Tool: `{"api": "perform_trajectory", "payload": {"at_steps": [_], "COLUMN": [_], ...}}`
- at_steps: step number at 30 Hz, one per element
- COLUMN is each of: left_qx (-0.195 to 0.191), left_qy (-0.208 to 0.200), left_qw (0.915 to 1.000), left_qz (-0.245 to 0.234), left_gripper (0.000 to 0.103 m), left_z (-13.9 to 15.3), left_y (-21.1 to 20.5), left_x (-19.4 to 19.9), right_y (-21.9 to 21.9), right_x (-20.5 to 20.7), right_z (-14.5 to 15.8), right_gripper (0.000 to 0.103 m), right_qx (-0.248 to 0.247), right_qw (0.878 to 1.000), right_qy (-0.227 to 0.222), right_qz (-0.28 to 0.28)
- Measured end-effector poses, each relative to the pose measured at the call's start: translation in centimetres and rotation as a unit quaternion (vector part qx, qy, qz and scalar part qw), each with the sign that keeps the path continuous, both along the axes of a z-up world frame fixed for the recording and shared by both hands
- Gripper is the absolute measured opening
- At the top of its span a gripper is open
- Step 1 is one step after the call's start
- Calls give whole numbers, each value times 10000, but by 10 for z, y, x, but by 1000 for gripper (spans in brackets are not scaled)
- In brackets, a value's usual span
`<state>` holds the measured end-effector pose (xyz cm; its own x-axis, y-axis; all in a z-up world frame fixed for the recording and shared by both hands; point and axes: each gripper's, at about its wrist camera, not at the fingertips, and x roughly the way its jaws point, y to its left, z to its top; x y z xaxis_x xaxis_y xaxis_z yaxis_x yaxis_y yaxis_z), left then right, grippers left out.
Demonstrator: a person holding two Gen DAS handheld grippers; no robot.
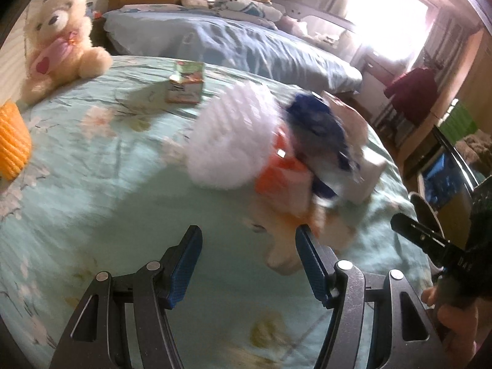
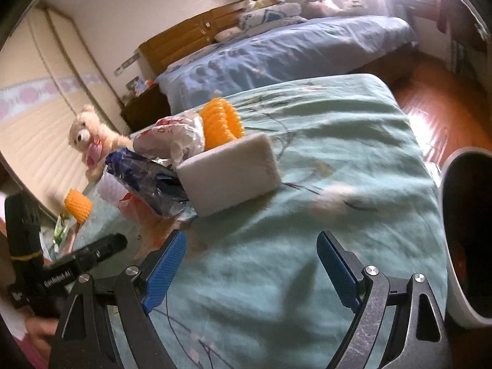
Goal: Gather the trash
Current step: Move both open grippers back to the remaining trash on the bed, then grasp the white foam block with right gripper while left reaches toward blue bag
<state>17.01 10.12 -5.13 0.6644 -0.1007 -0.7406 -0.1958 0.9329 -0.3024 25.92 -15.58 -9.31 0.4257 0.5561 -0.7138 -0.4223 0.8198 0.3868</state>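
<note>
Trash lies in a pile on the green floral bedspread [image 1: 92, 184]: white foam netting [image 1: 230, 141], an orange wrapper [image 1: 279, 178], a crumpled blue wrapper [image 1: 319, 129], and a white foam block [image 2: 233, 172]. A small green carton [image 1: 186, 81] stands farther back. My left gripper [image 1: 249, 240] is open and empty just short of the pile. My right gripper [image 2: 252, 249] is open and empty over the bedspread, with the foam block ahead of it. In the right wrist view the blue wrapper [image 2: 144, 178], a crinkled white bag [image 2: 172, 138] and orange foam netting [image 2: 221, 123] show behind the block.
A teddy bear [image 1: 61, 40] sits at the back left. Another orange foam net [image 1: 12, 141] lies at the left edge. A dark bin with a white rim [image 2: 467, 246] stands at the right beside the bed. A blue bed [image 1: 246, 43] lies beyond. Wooden floor [image 2: 436, 104] is at right.
</note>
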Motion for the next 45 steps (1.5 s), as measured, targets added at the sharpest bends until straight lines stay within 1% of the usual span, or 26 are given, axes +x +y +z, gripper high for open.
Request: {"api": "perform_trajectory", "payload": {"at_steps": [3,7,11,15,16,17,18,20,21,22,23,26,30,33,34,36,37,38,41,42,44,45], "left_qx": [-5,34,74,144,119,87,72,98,119,150,187,273,347,254,193,44,22,25,-12,50,155,102], "left_qy": [1,-15,-36,-57,-57,-44,-14,-2,-1,-1,-12,-116,-192,-164,-140,-127,-160,-188,-264,-266,-205,-162], "left_qw": [9999,9999,10000,9997,9996,9994,9991,9987,9984,9982,9980,9977,9978,9983,9985,9986,9986,9986,9977,9975,9971,9968], "left_qz": [116,152,26,-179,-240,-322,-408,-502,-553,-589,-605,-611,-528,-492,-484,-503,-501,-497,-628,-656,-719,-773], "left_gripper": [63,63,62,58,50,38,34,19,16,9,5,1,1,1,5,17,29,35,35,35,35,35], "left_z": [-1,-3,-5,-9,-11,-12,-14,-16,-16,-16,-16,-14,-12,-13,-12,-12,-11,-10,-6,-6,-8,-10], "left_y": [12,23,27,24,24,22,21,18,17,15,14,13,17,19,19,17,15,12,-3,-8,-16,-19], "left_x": [6,14,26,39,41,44,47,51,53,54,54,52,41,33,30,28,26,27,33,37,46,51], "right_y": [12,25,34,39,39,40,42,44,44,44,44,41,32,21,18,11,8,6,-3,-5,-8,-10], "right_x": [8,21,33,38,38,38,38,36,34,32,31,26,16,7,5,0,-2,-5,-10,-11,-14,-16], "right_z": [-1,-5,-7,-7,-7,-7,-7,-7,-6,-6,-5,-3,0,2,2,3,4,4,3,3,2,2], "right_gripper": [88,91,92,91,90,89,81,79,78,77,76,76,76,76,76,76,76,76,76,76,76,76], "right_qx": [-106,-316,-404,-372,-357,-386,-427,-472,-501,-512,-513,-442,-302,-210,-174,-123,-112,-110,-83,-64,-66,-67], "right_qw": [9997,9986,9978,9976,9977,9976,9974,9969,9967,9966,9966,9972,9983,9992,9993,9996,9997,9997,9999,9999,9999,9999], "right_qy": [-59,-106,-116,-130,-143,-166,-188,-224,-270,-289,-295,-293,-265,-200,-180,-163,-172,-173,-111,-86,-63,-53], "right_qz": [210,407,516,561,564,552,557,591,586,582,570,526,419,293,261,190,152,116,-7,-42,-78,-89]}}
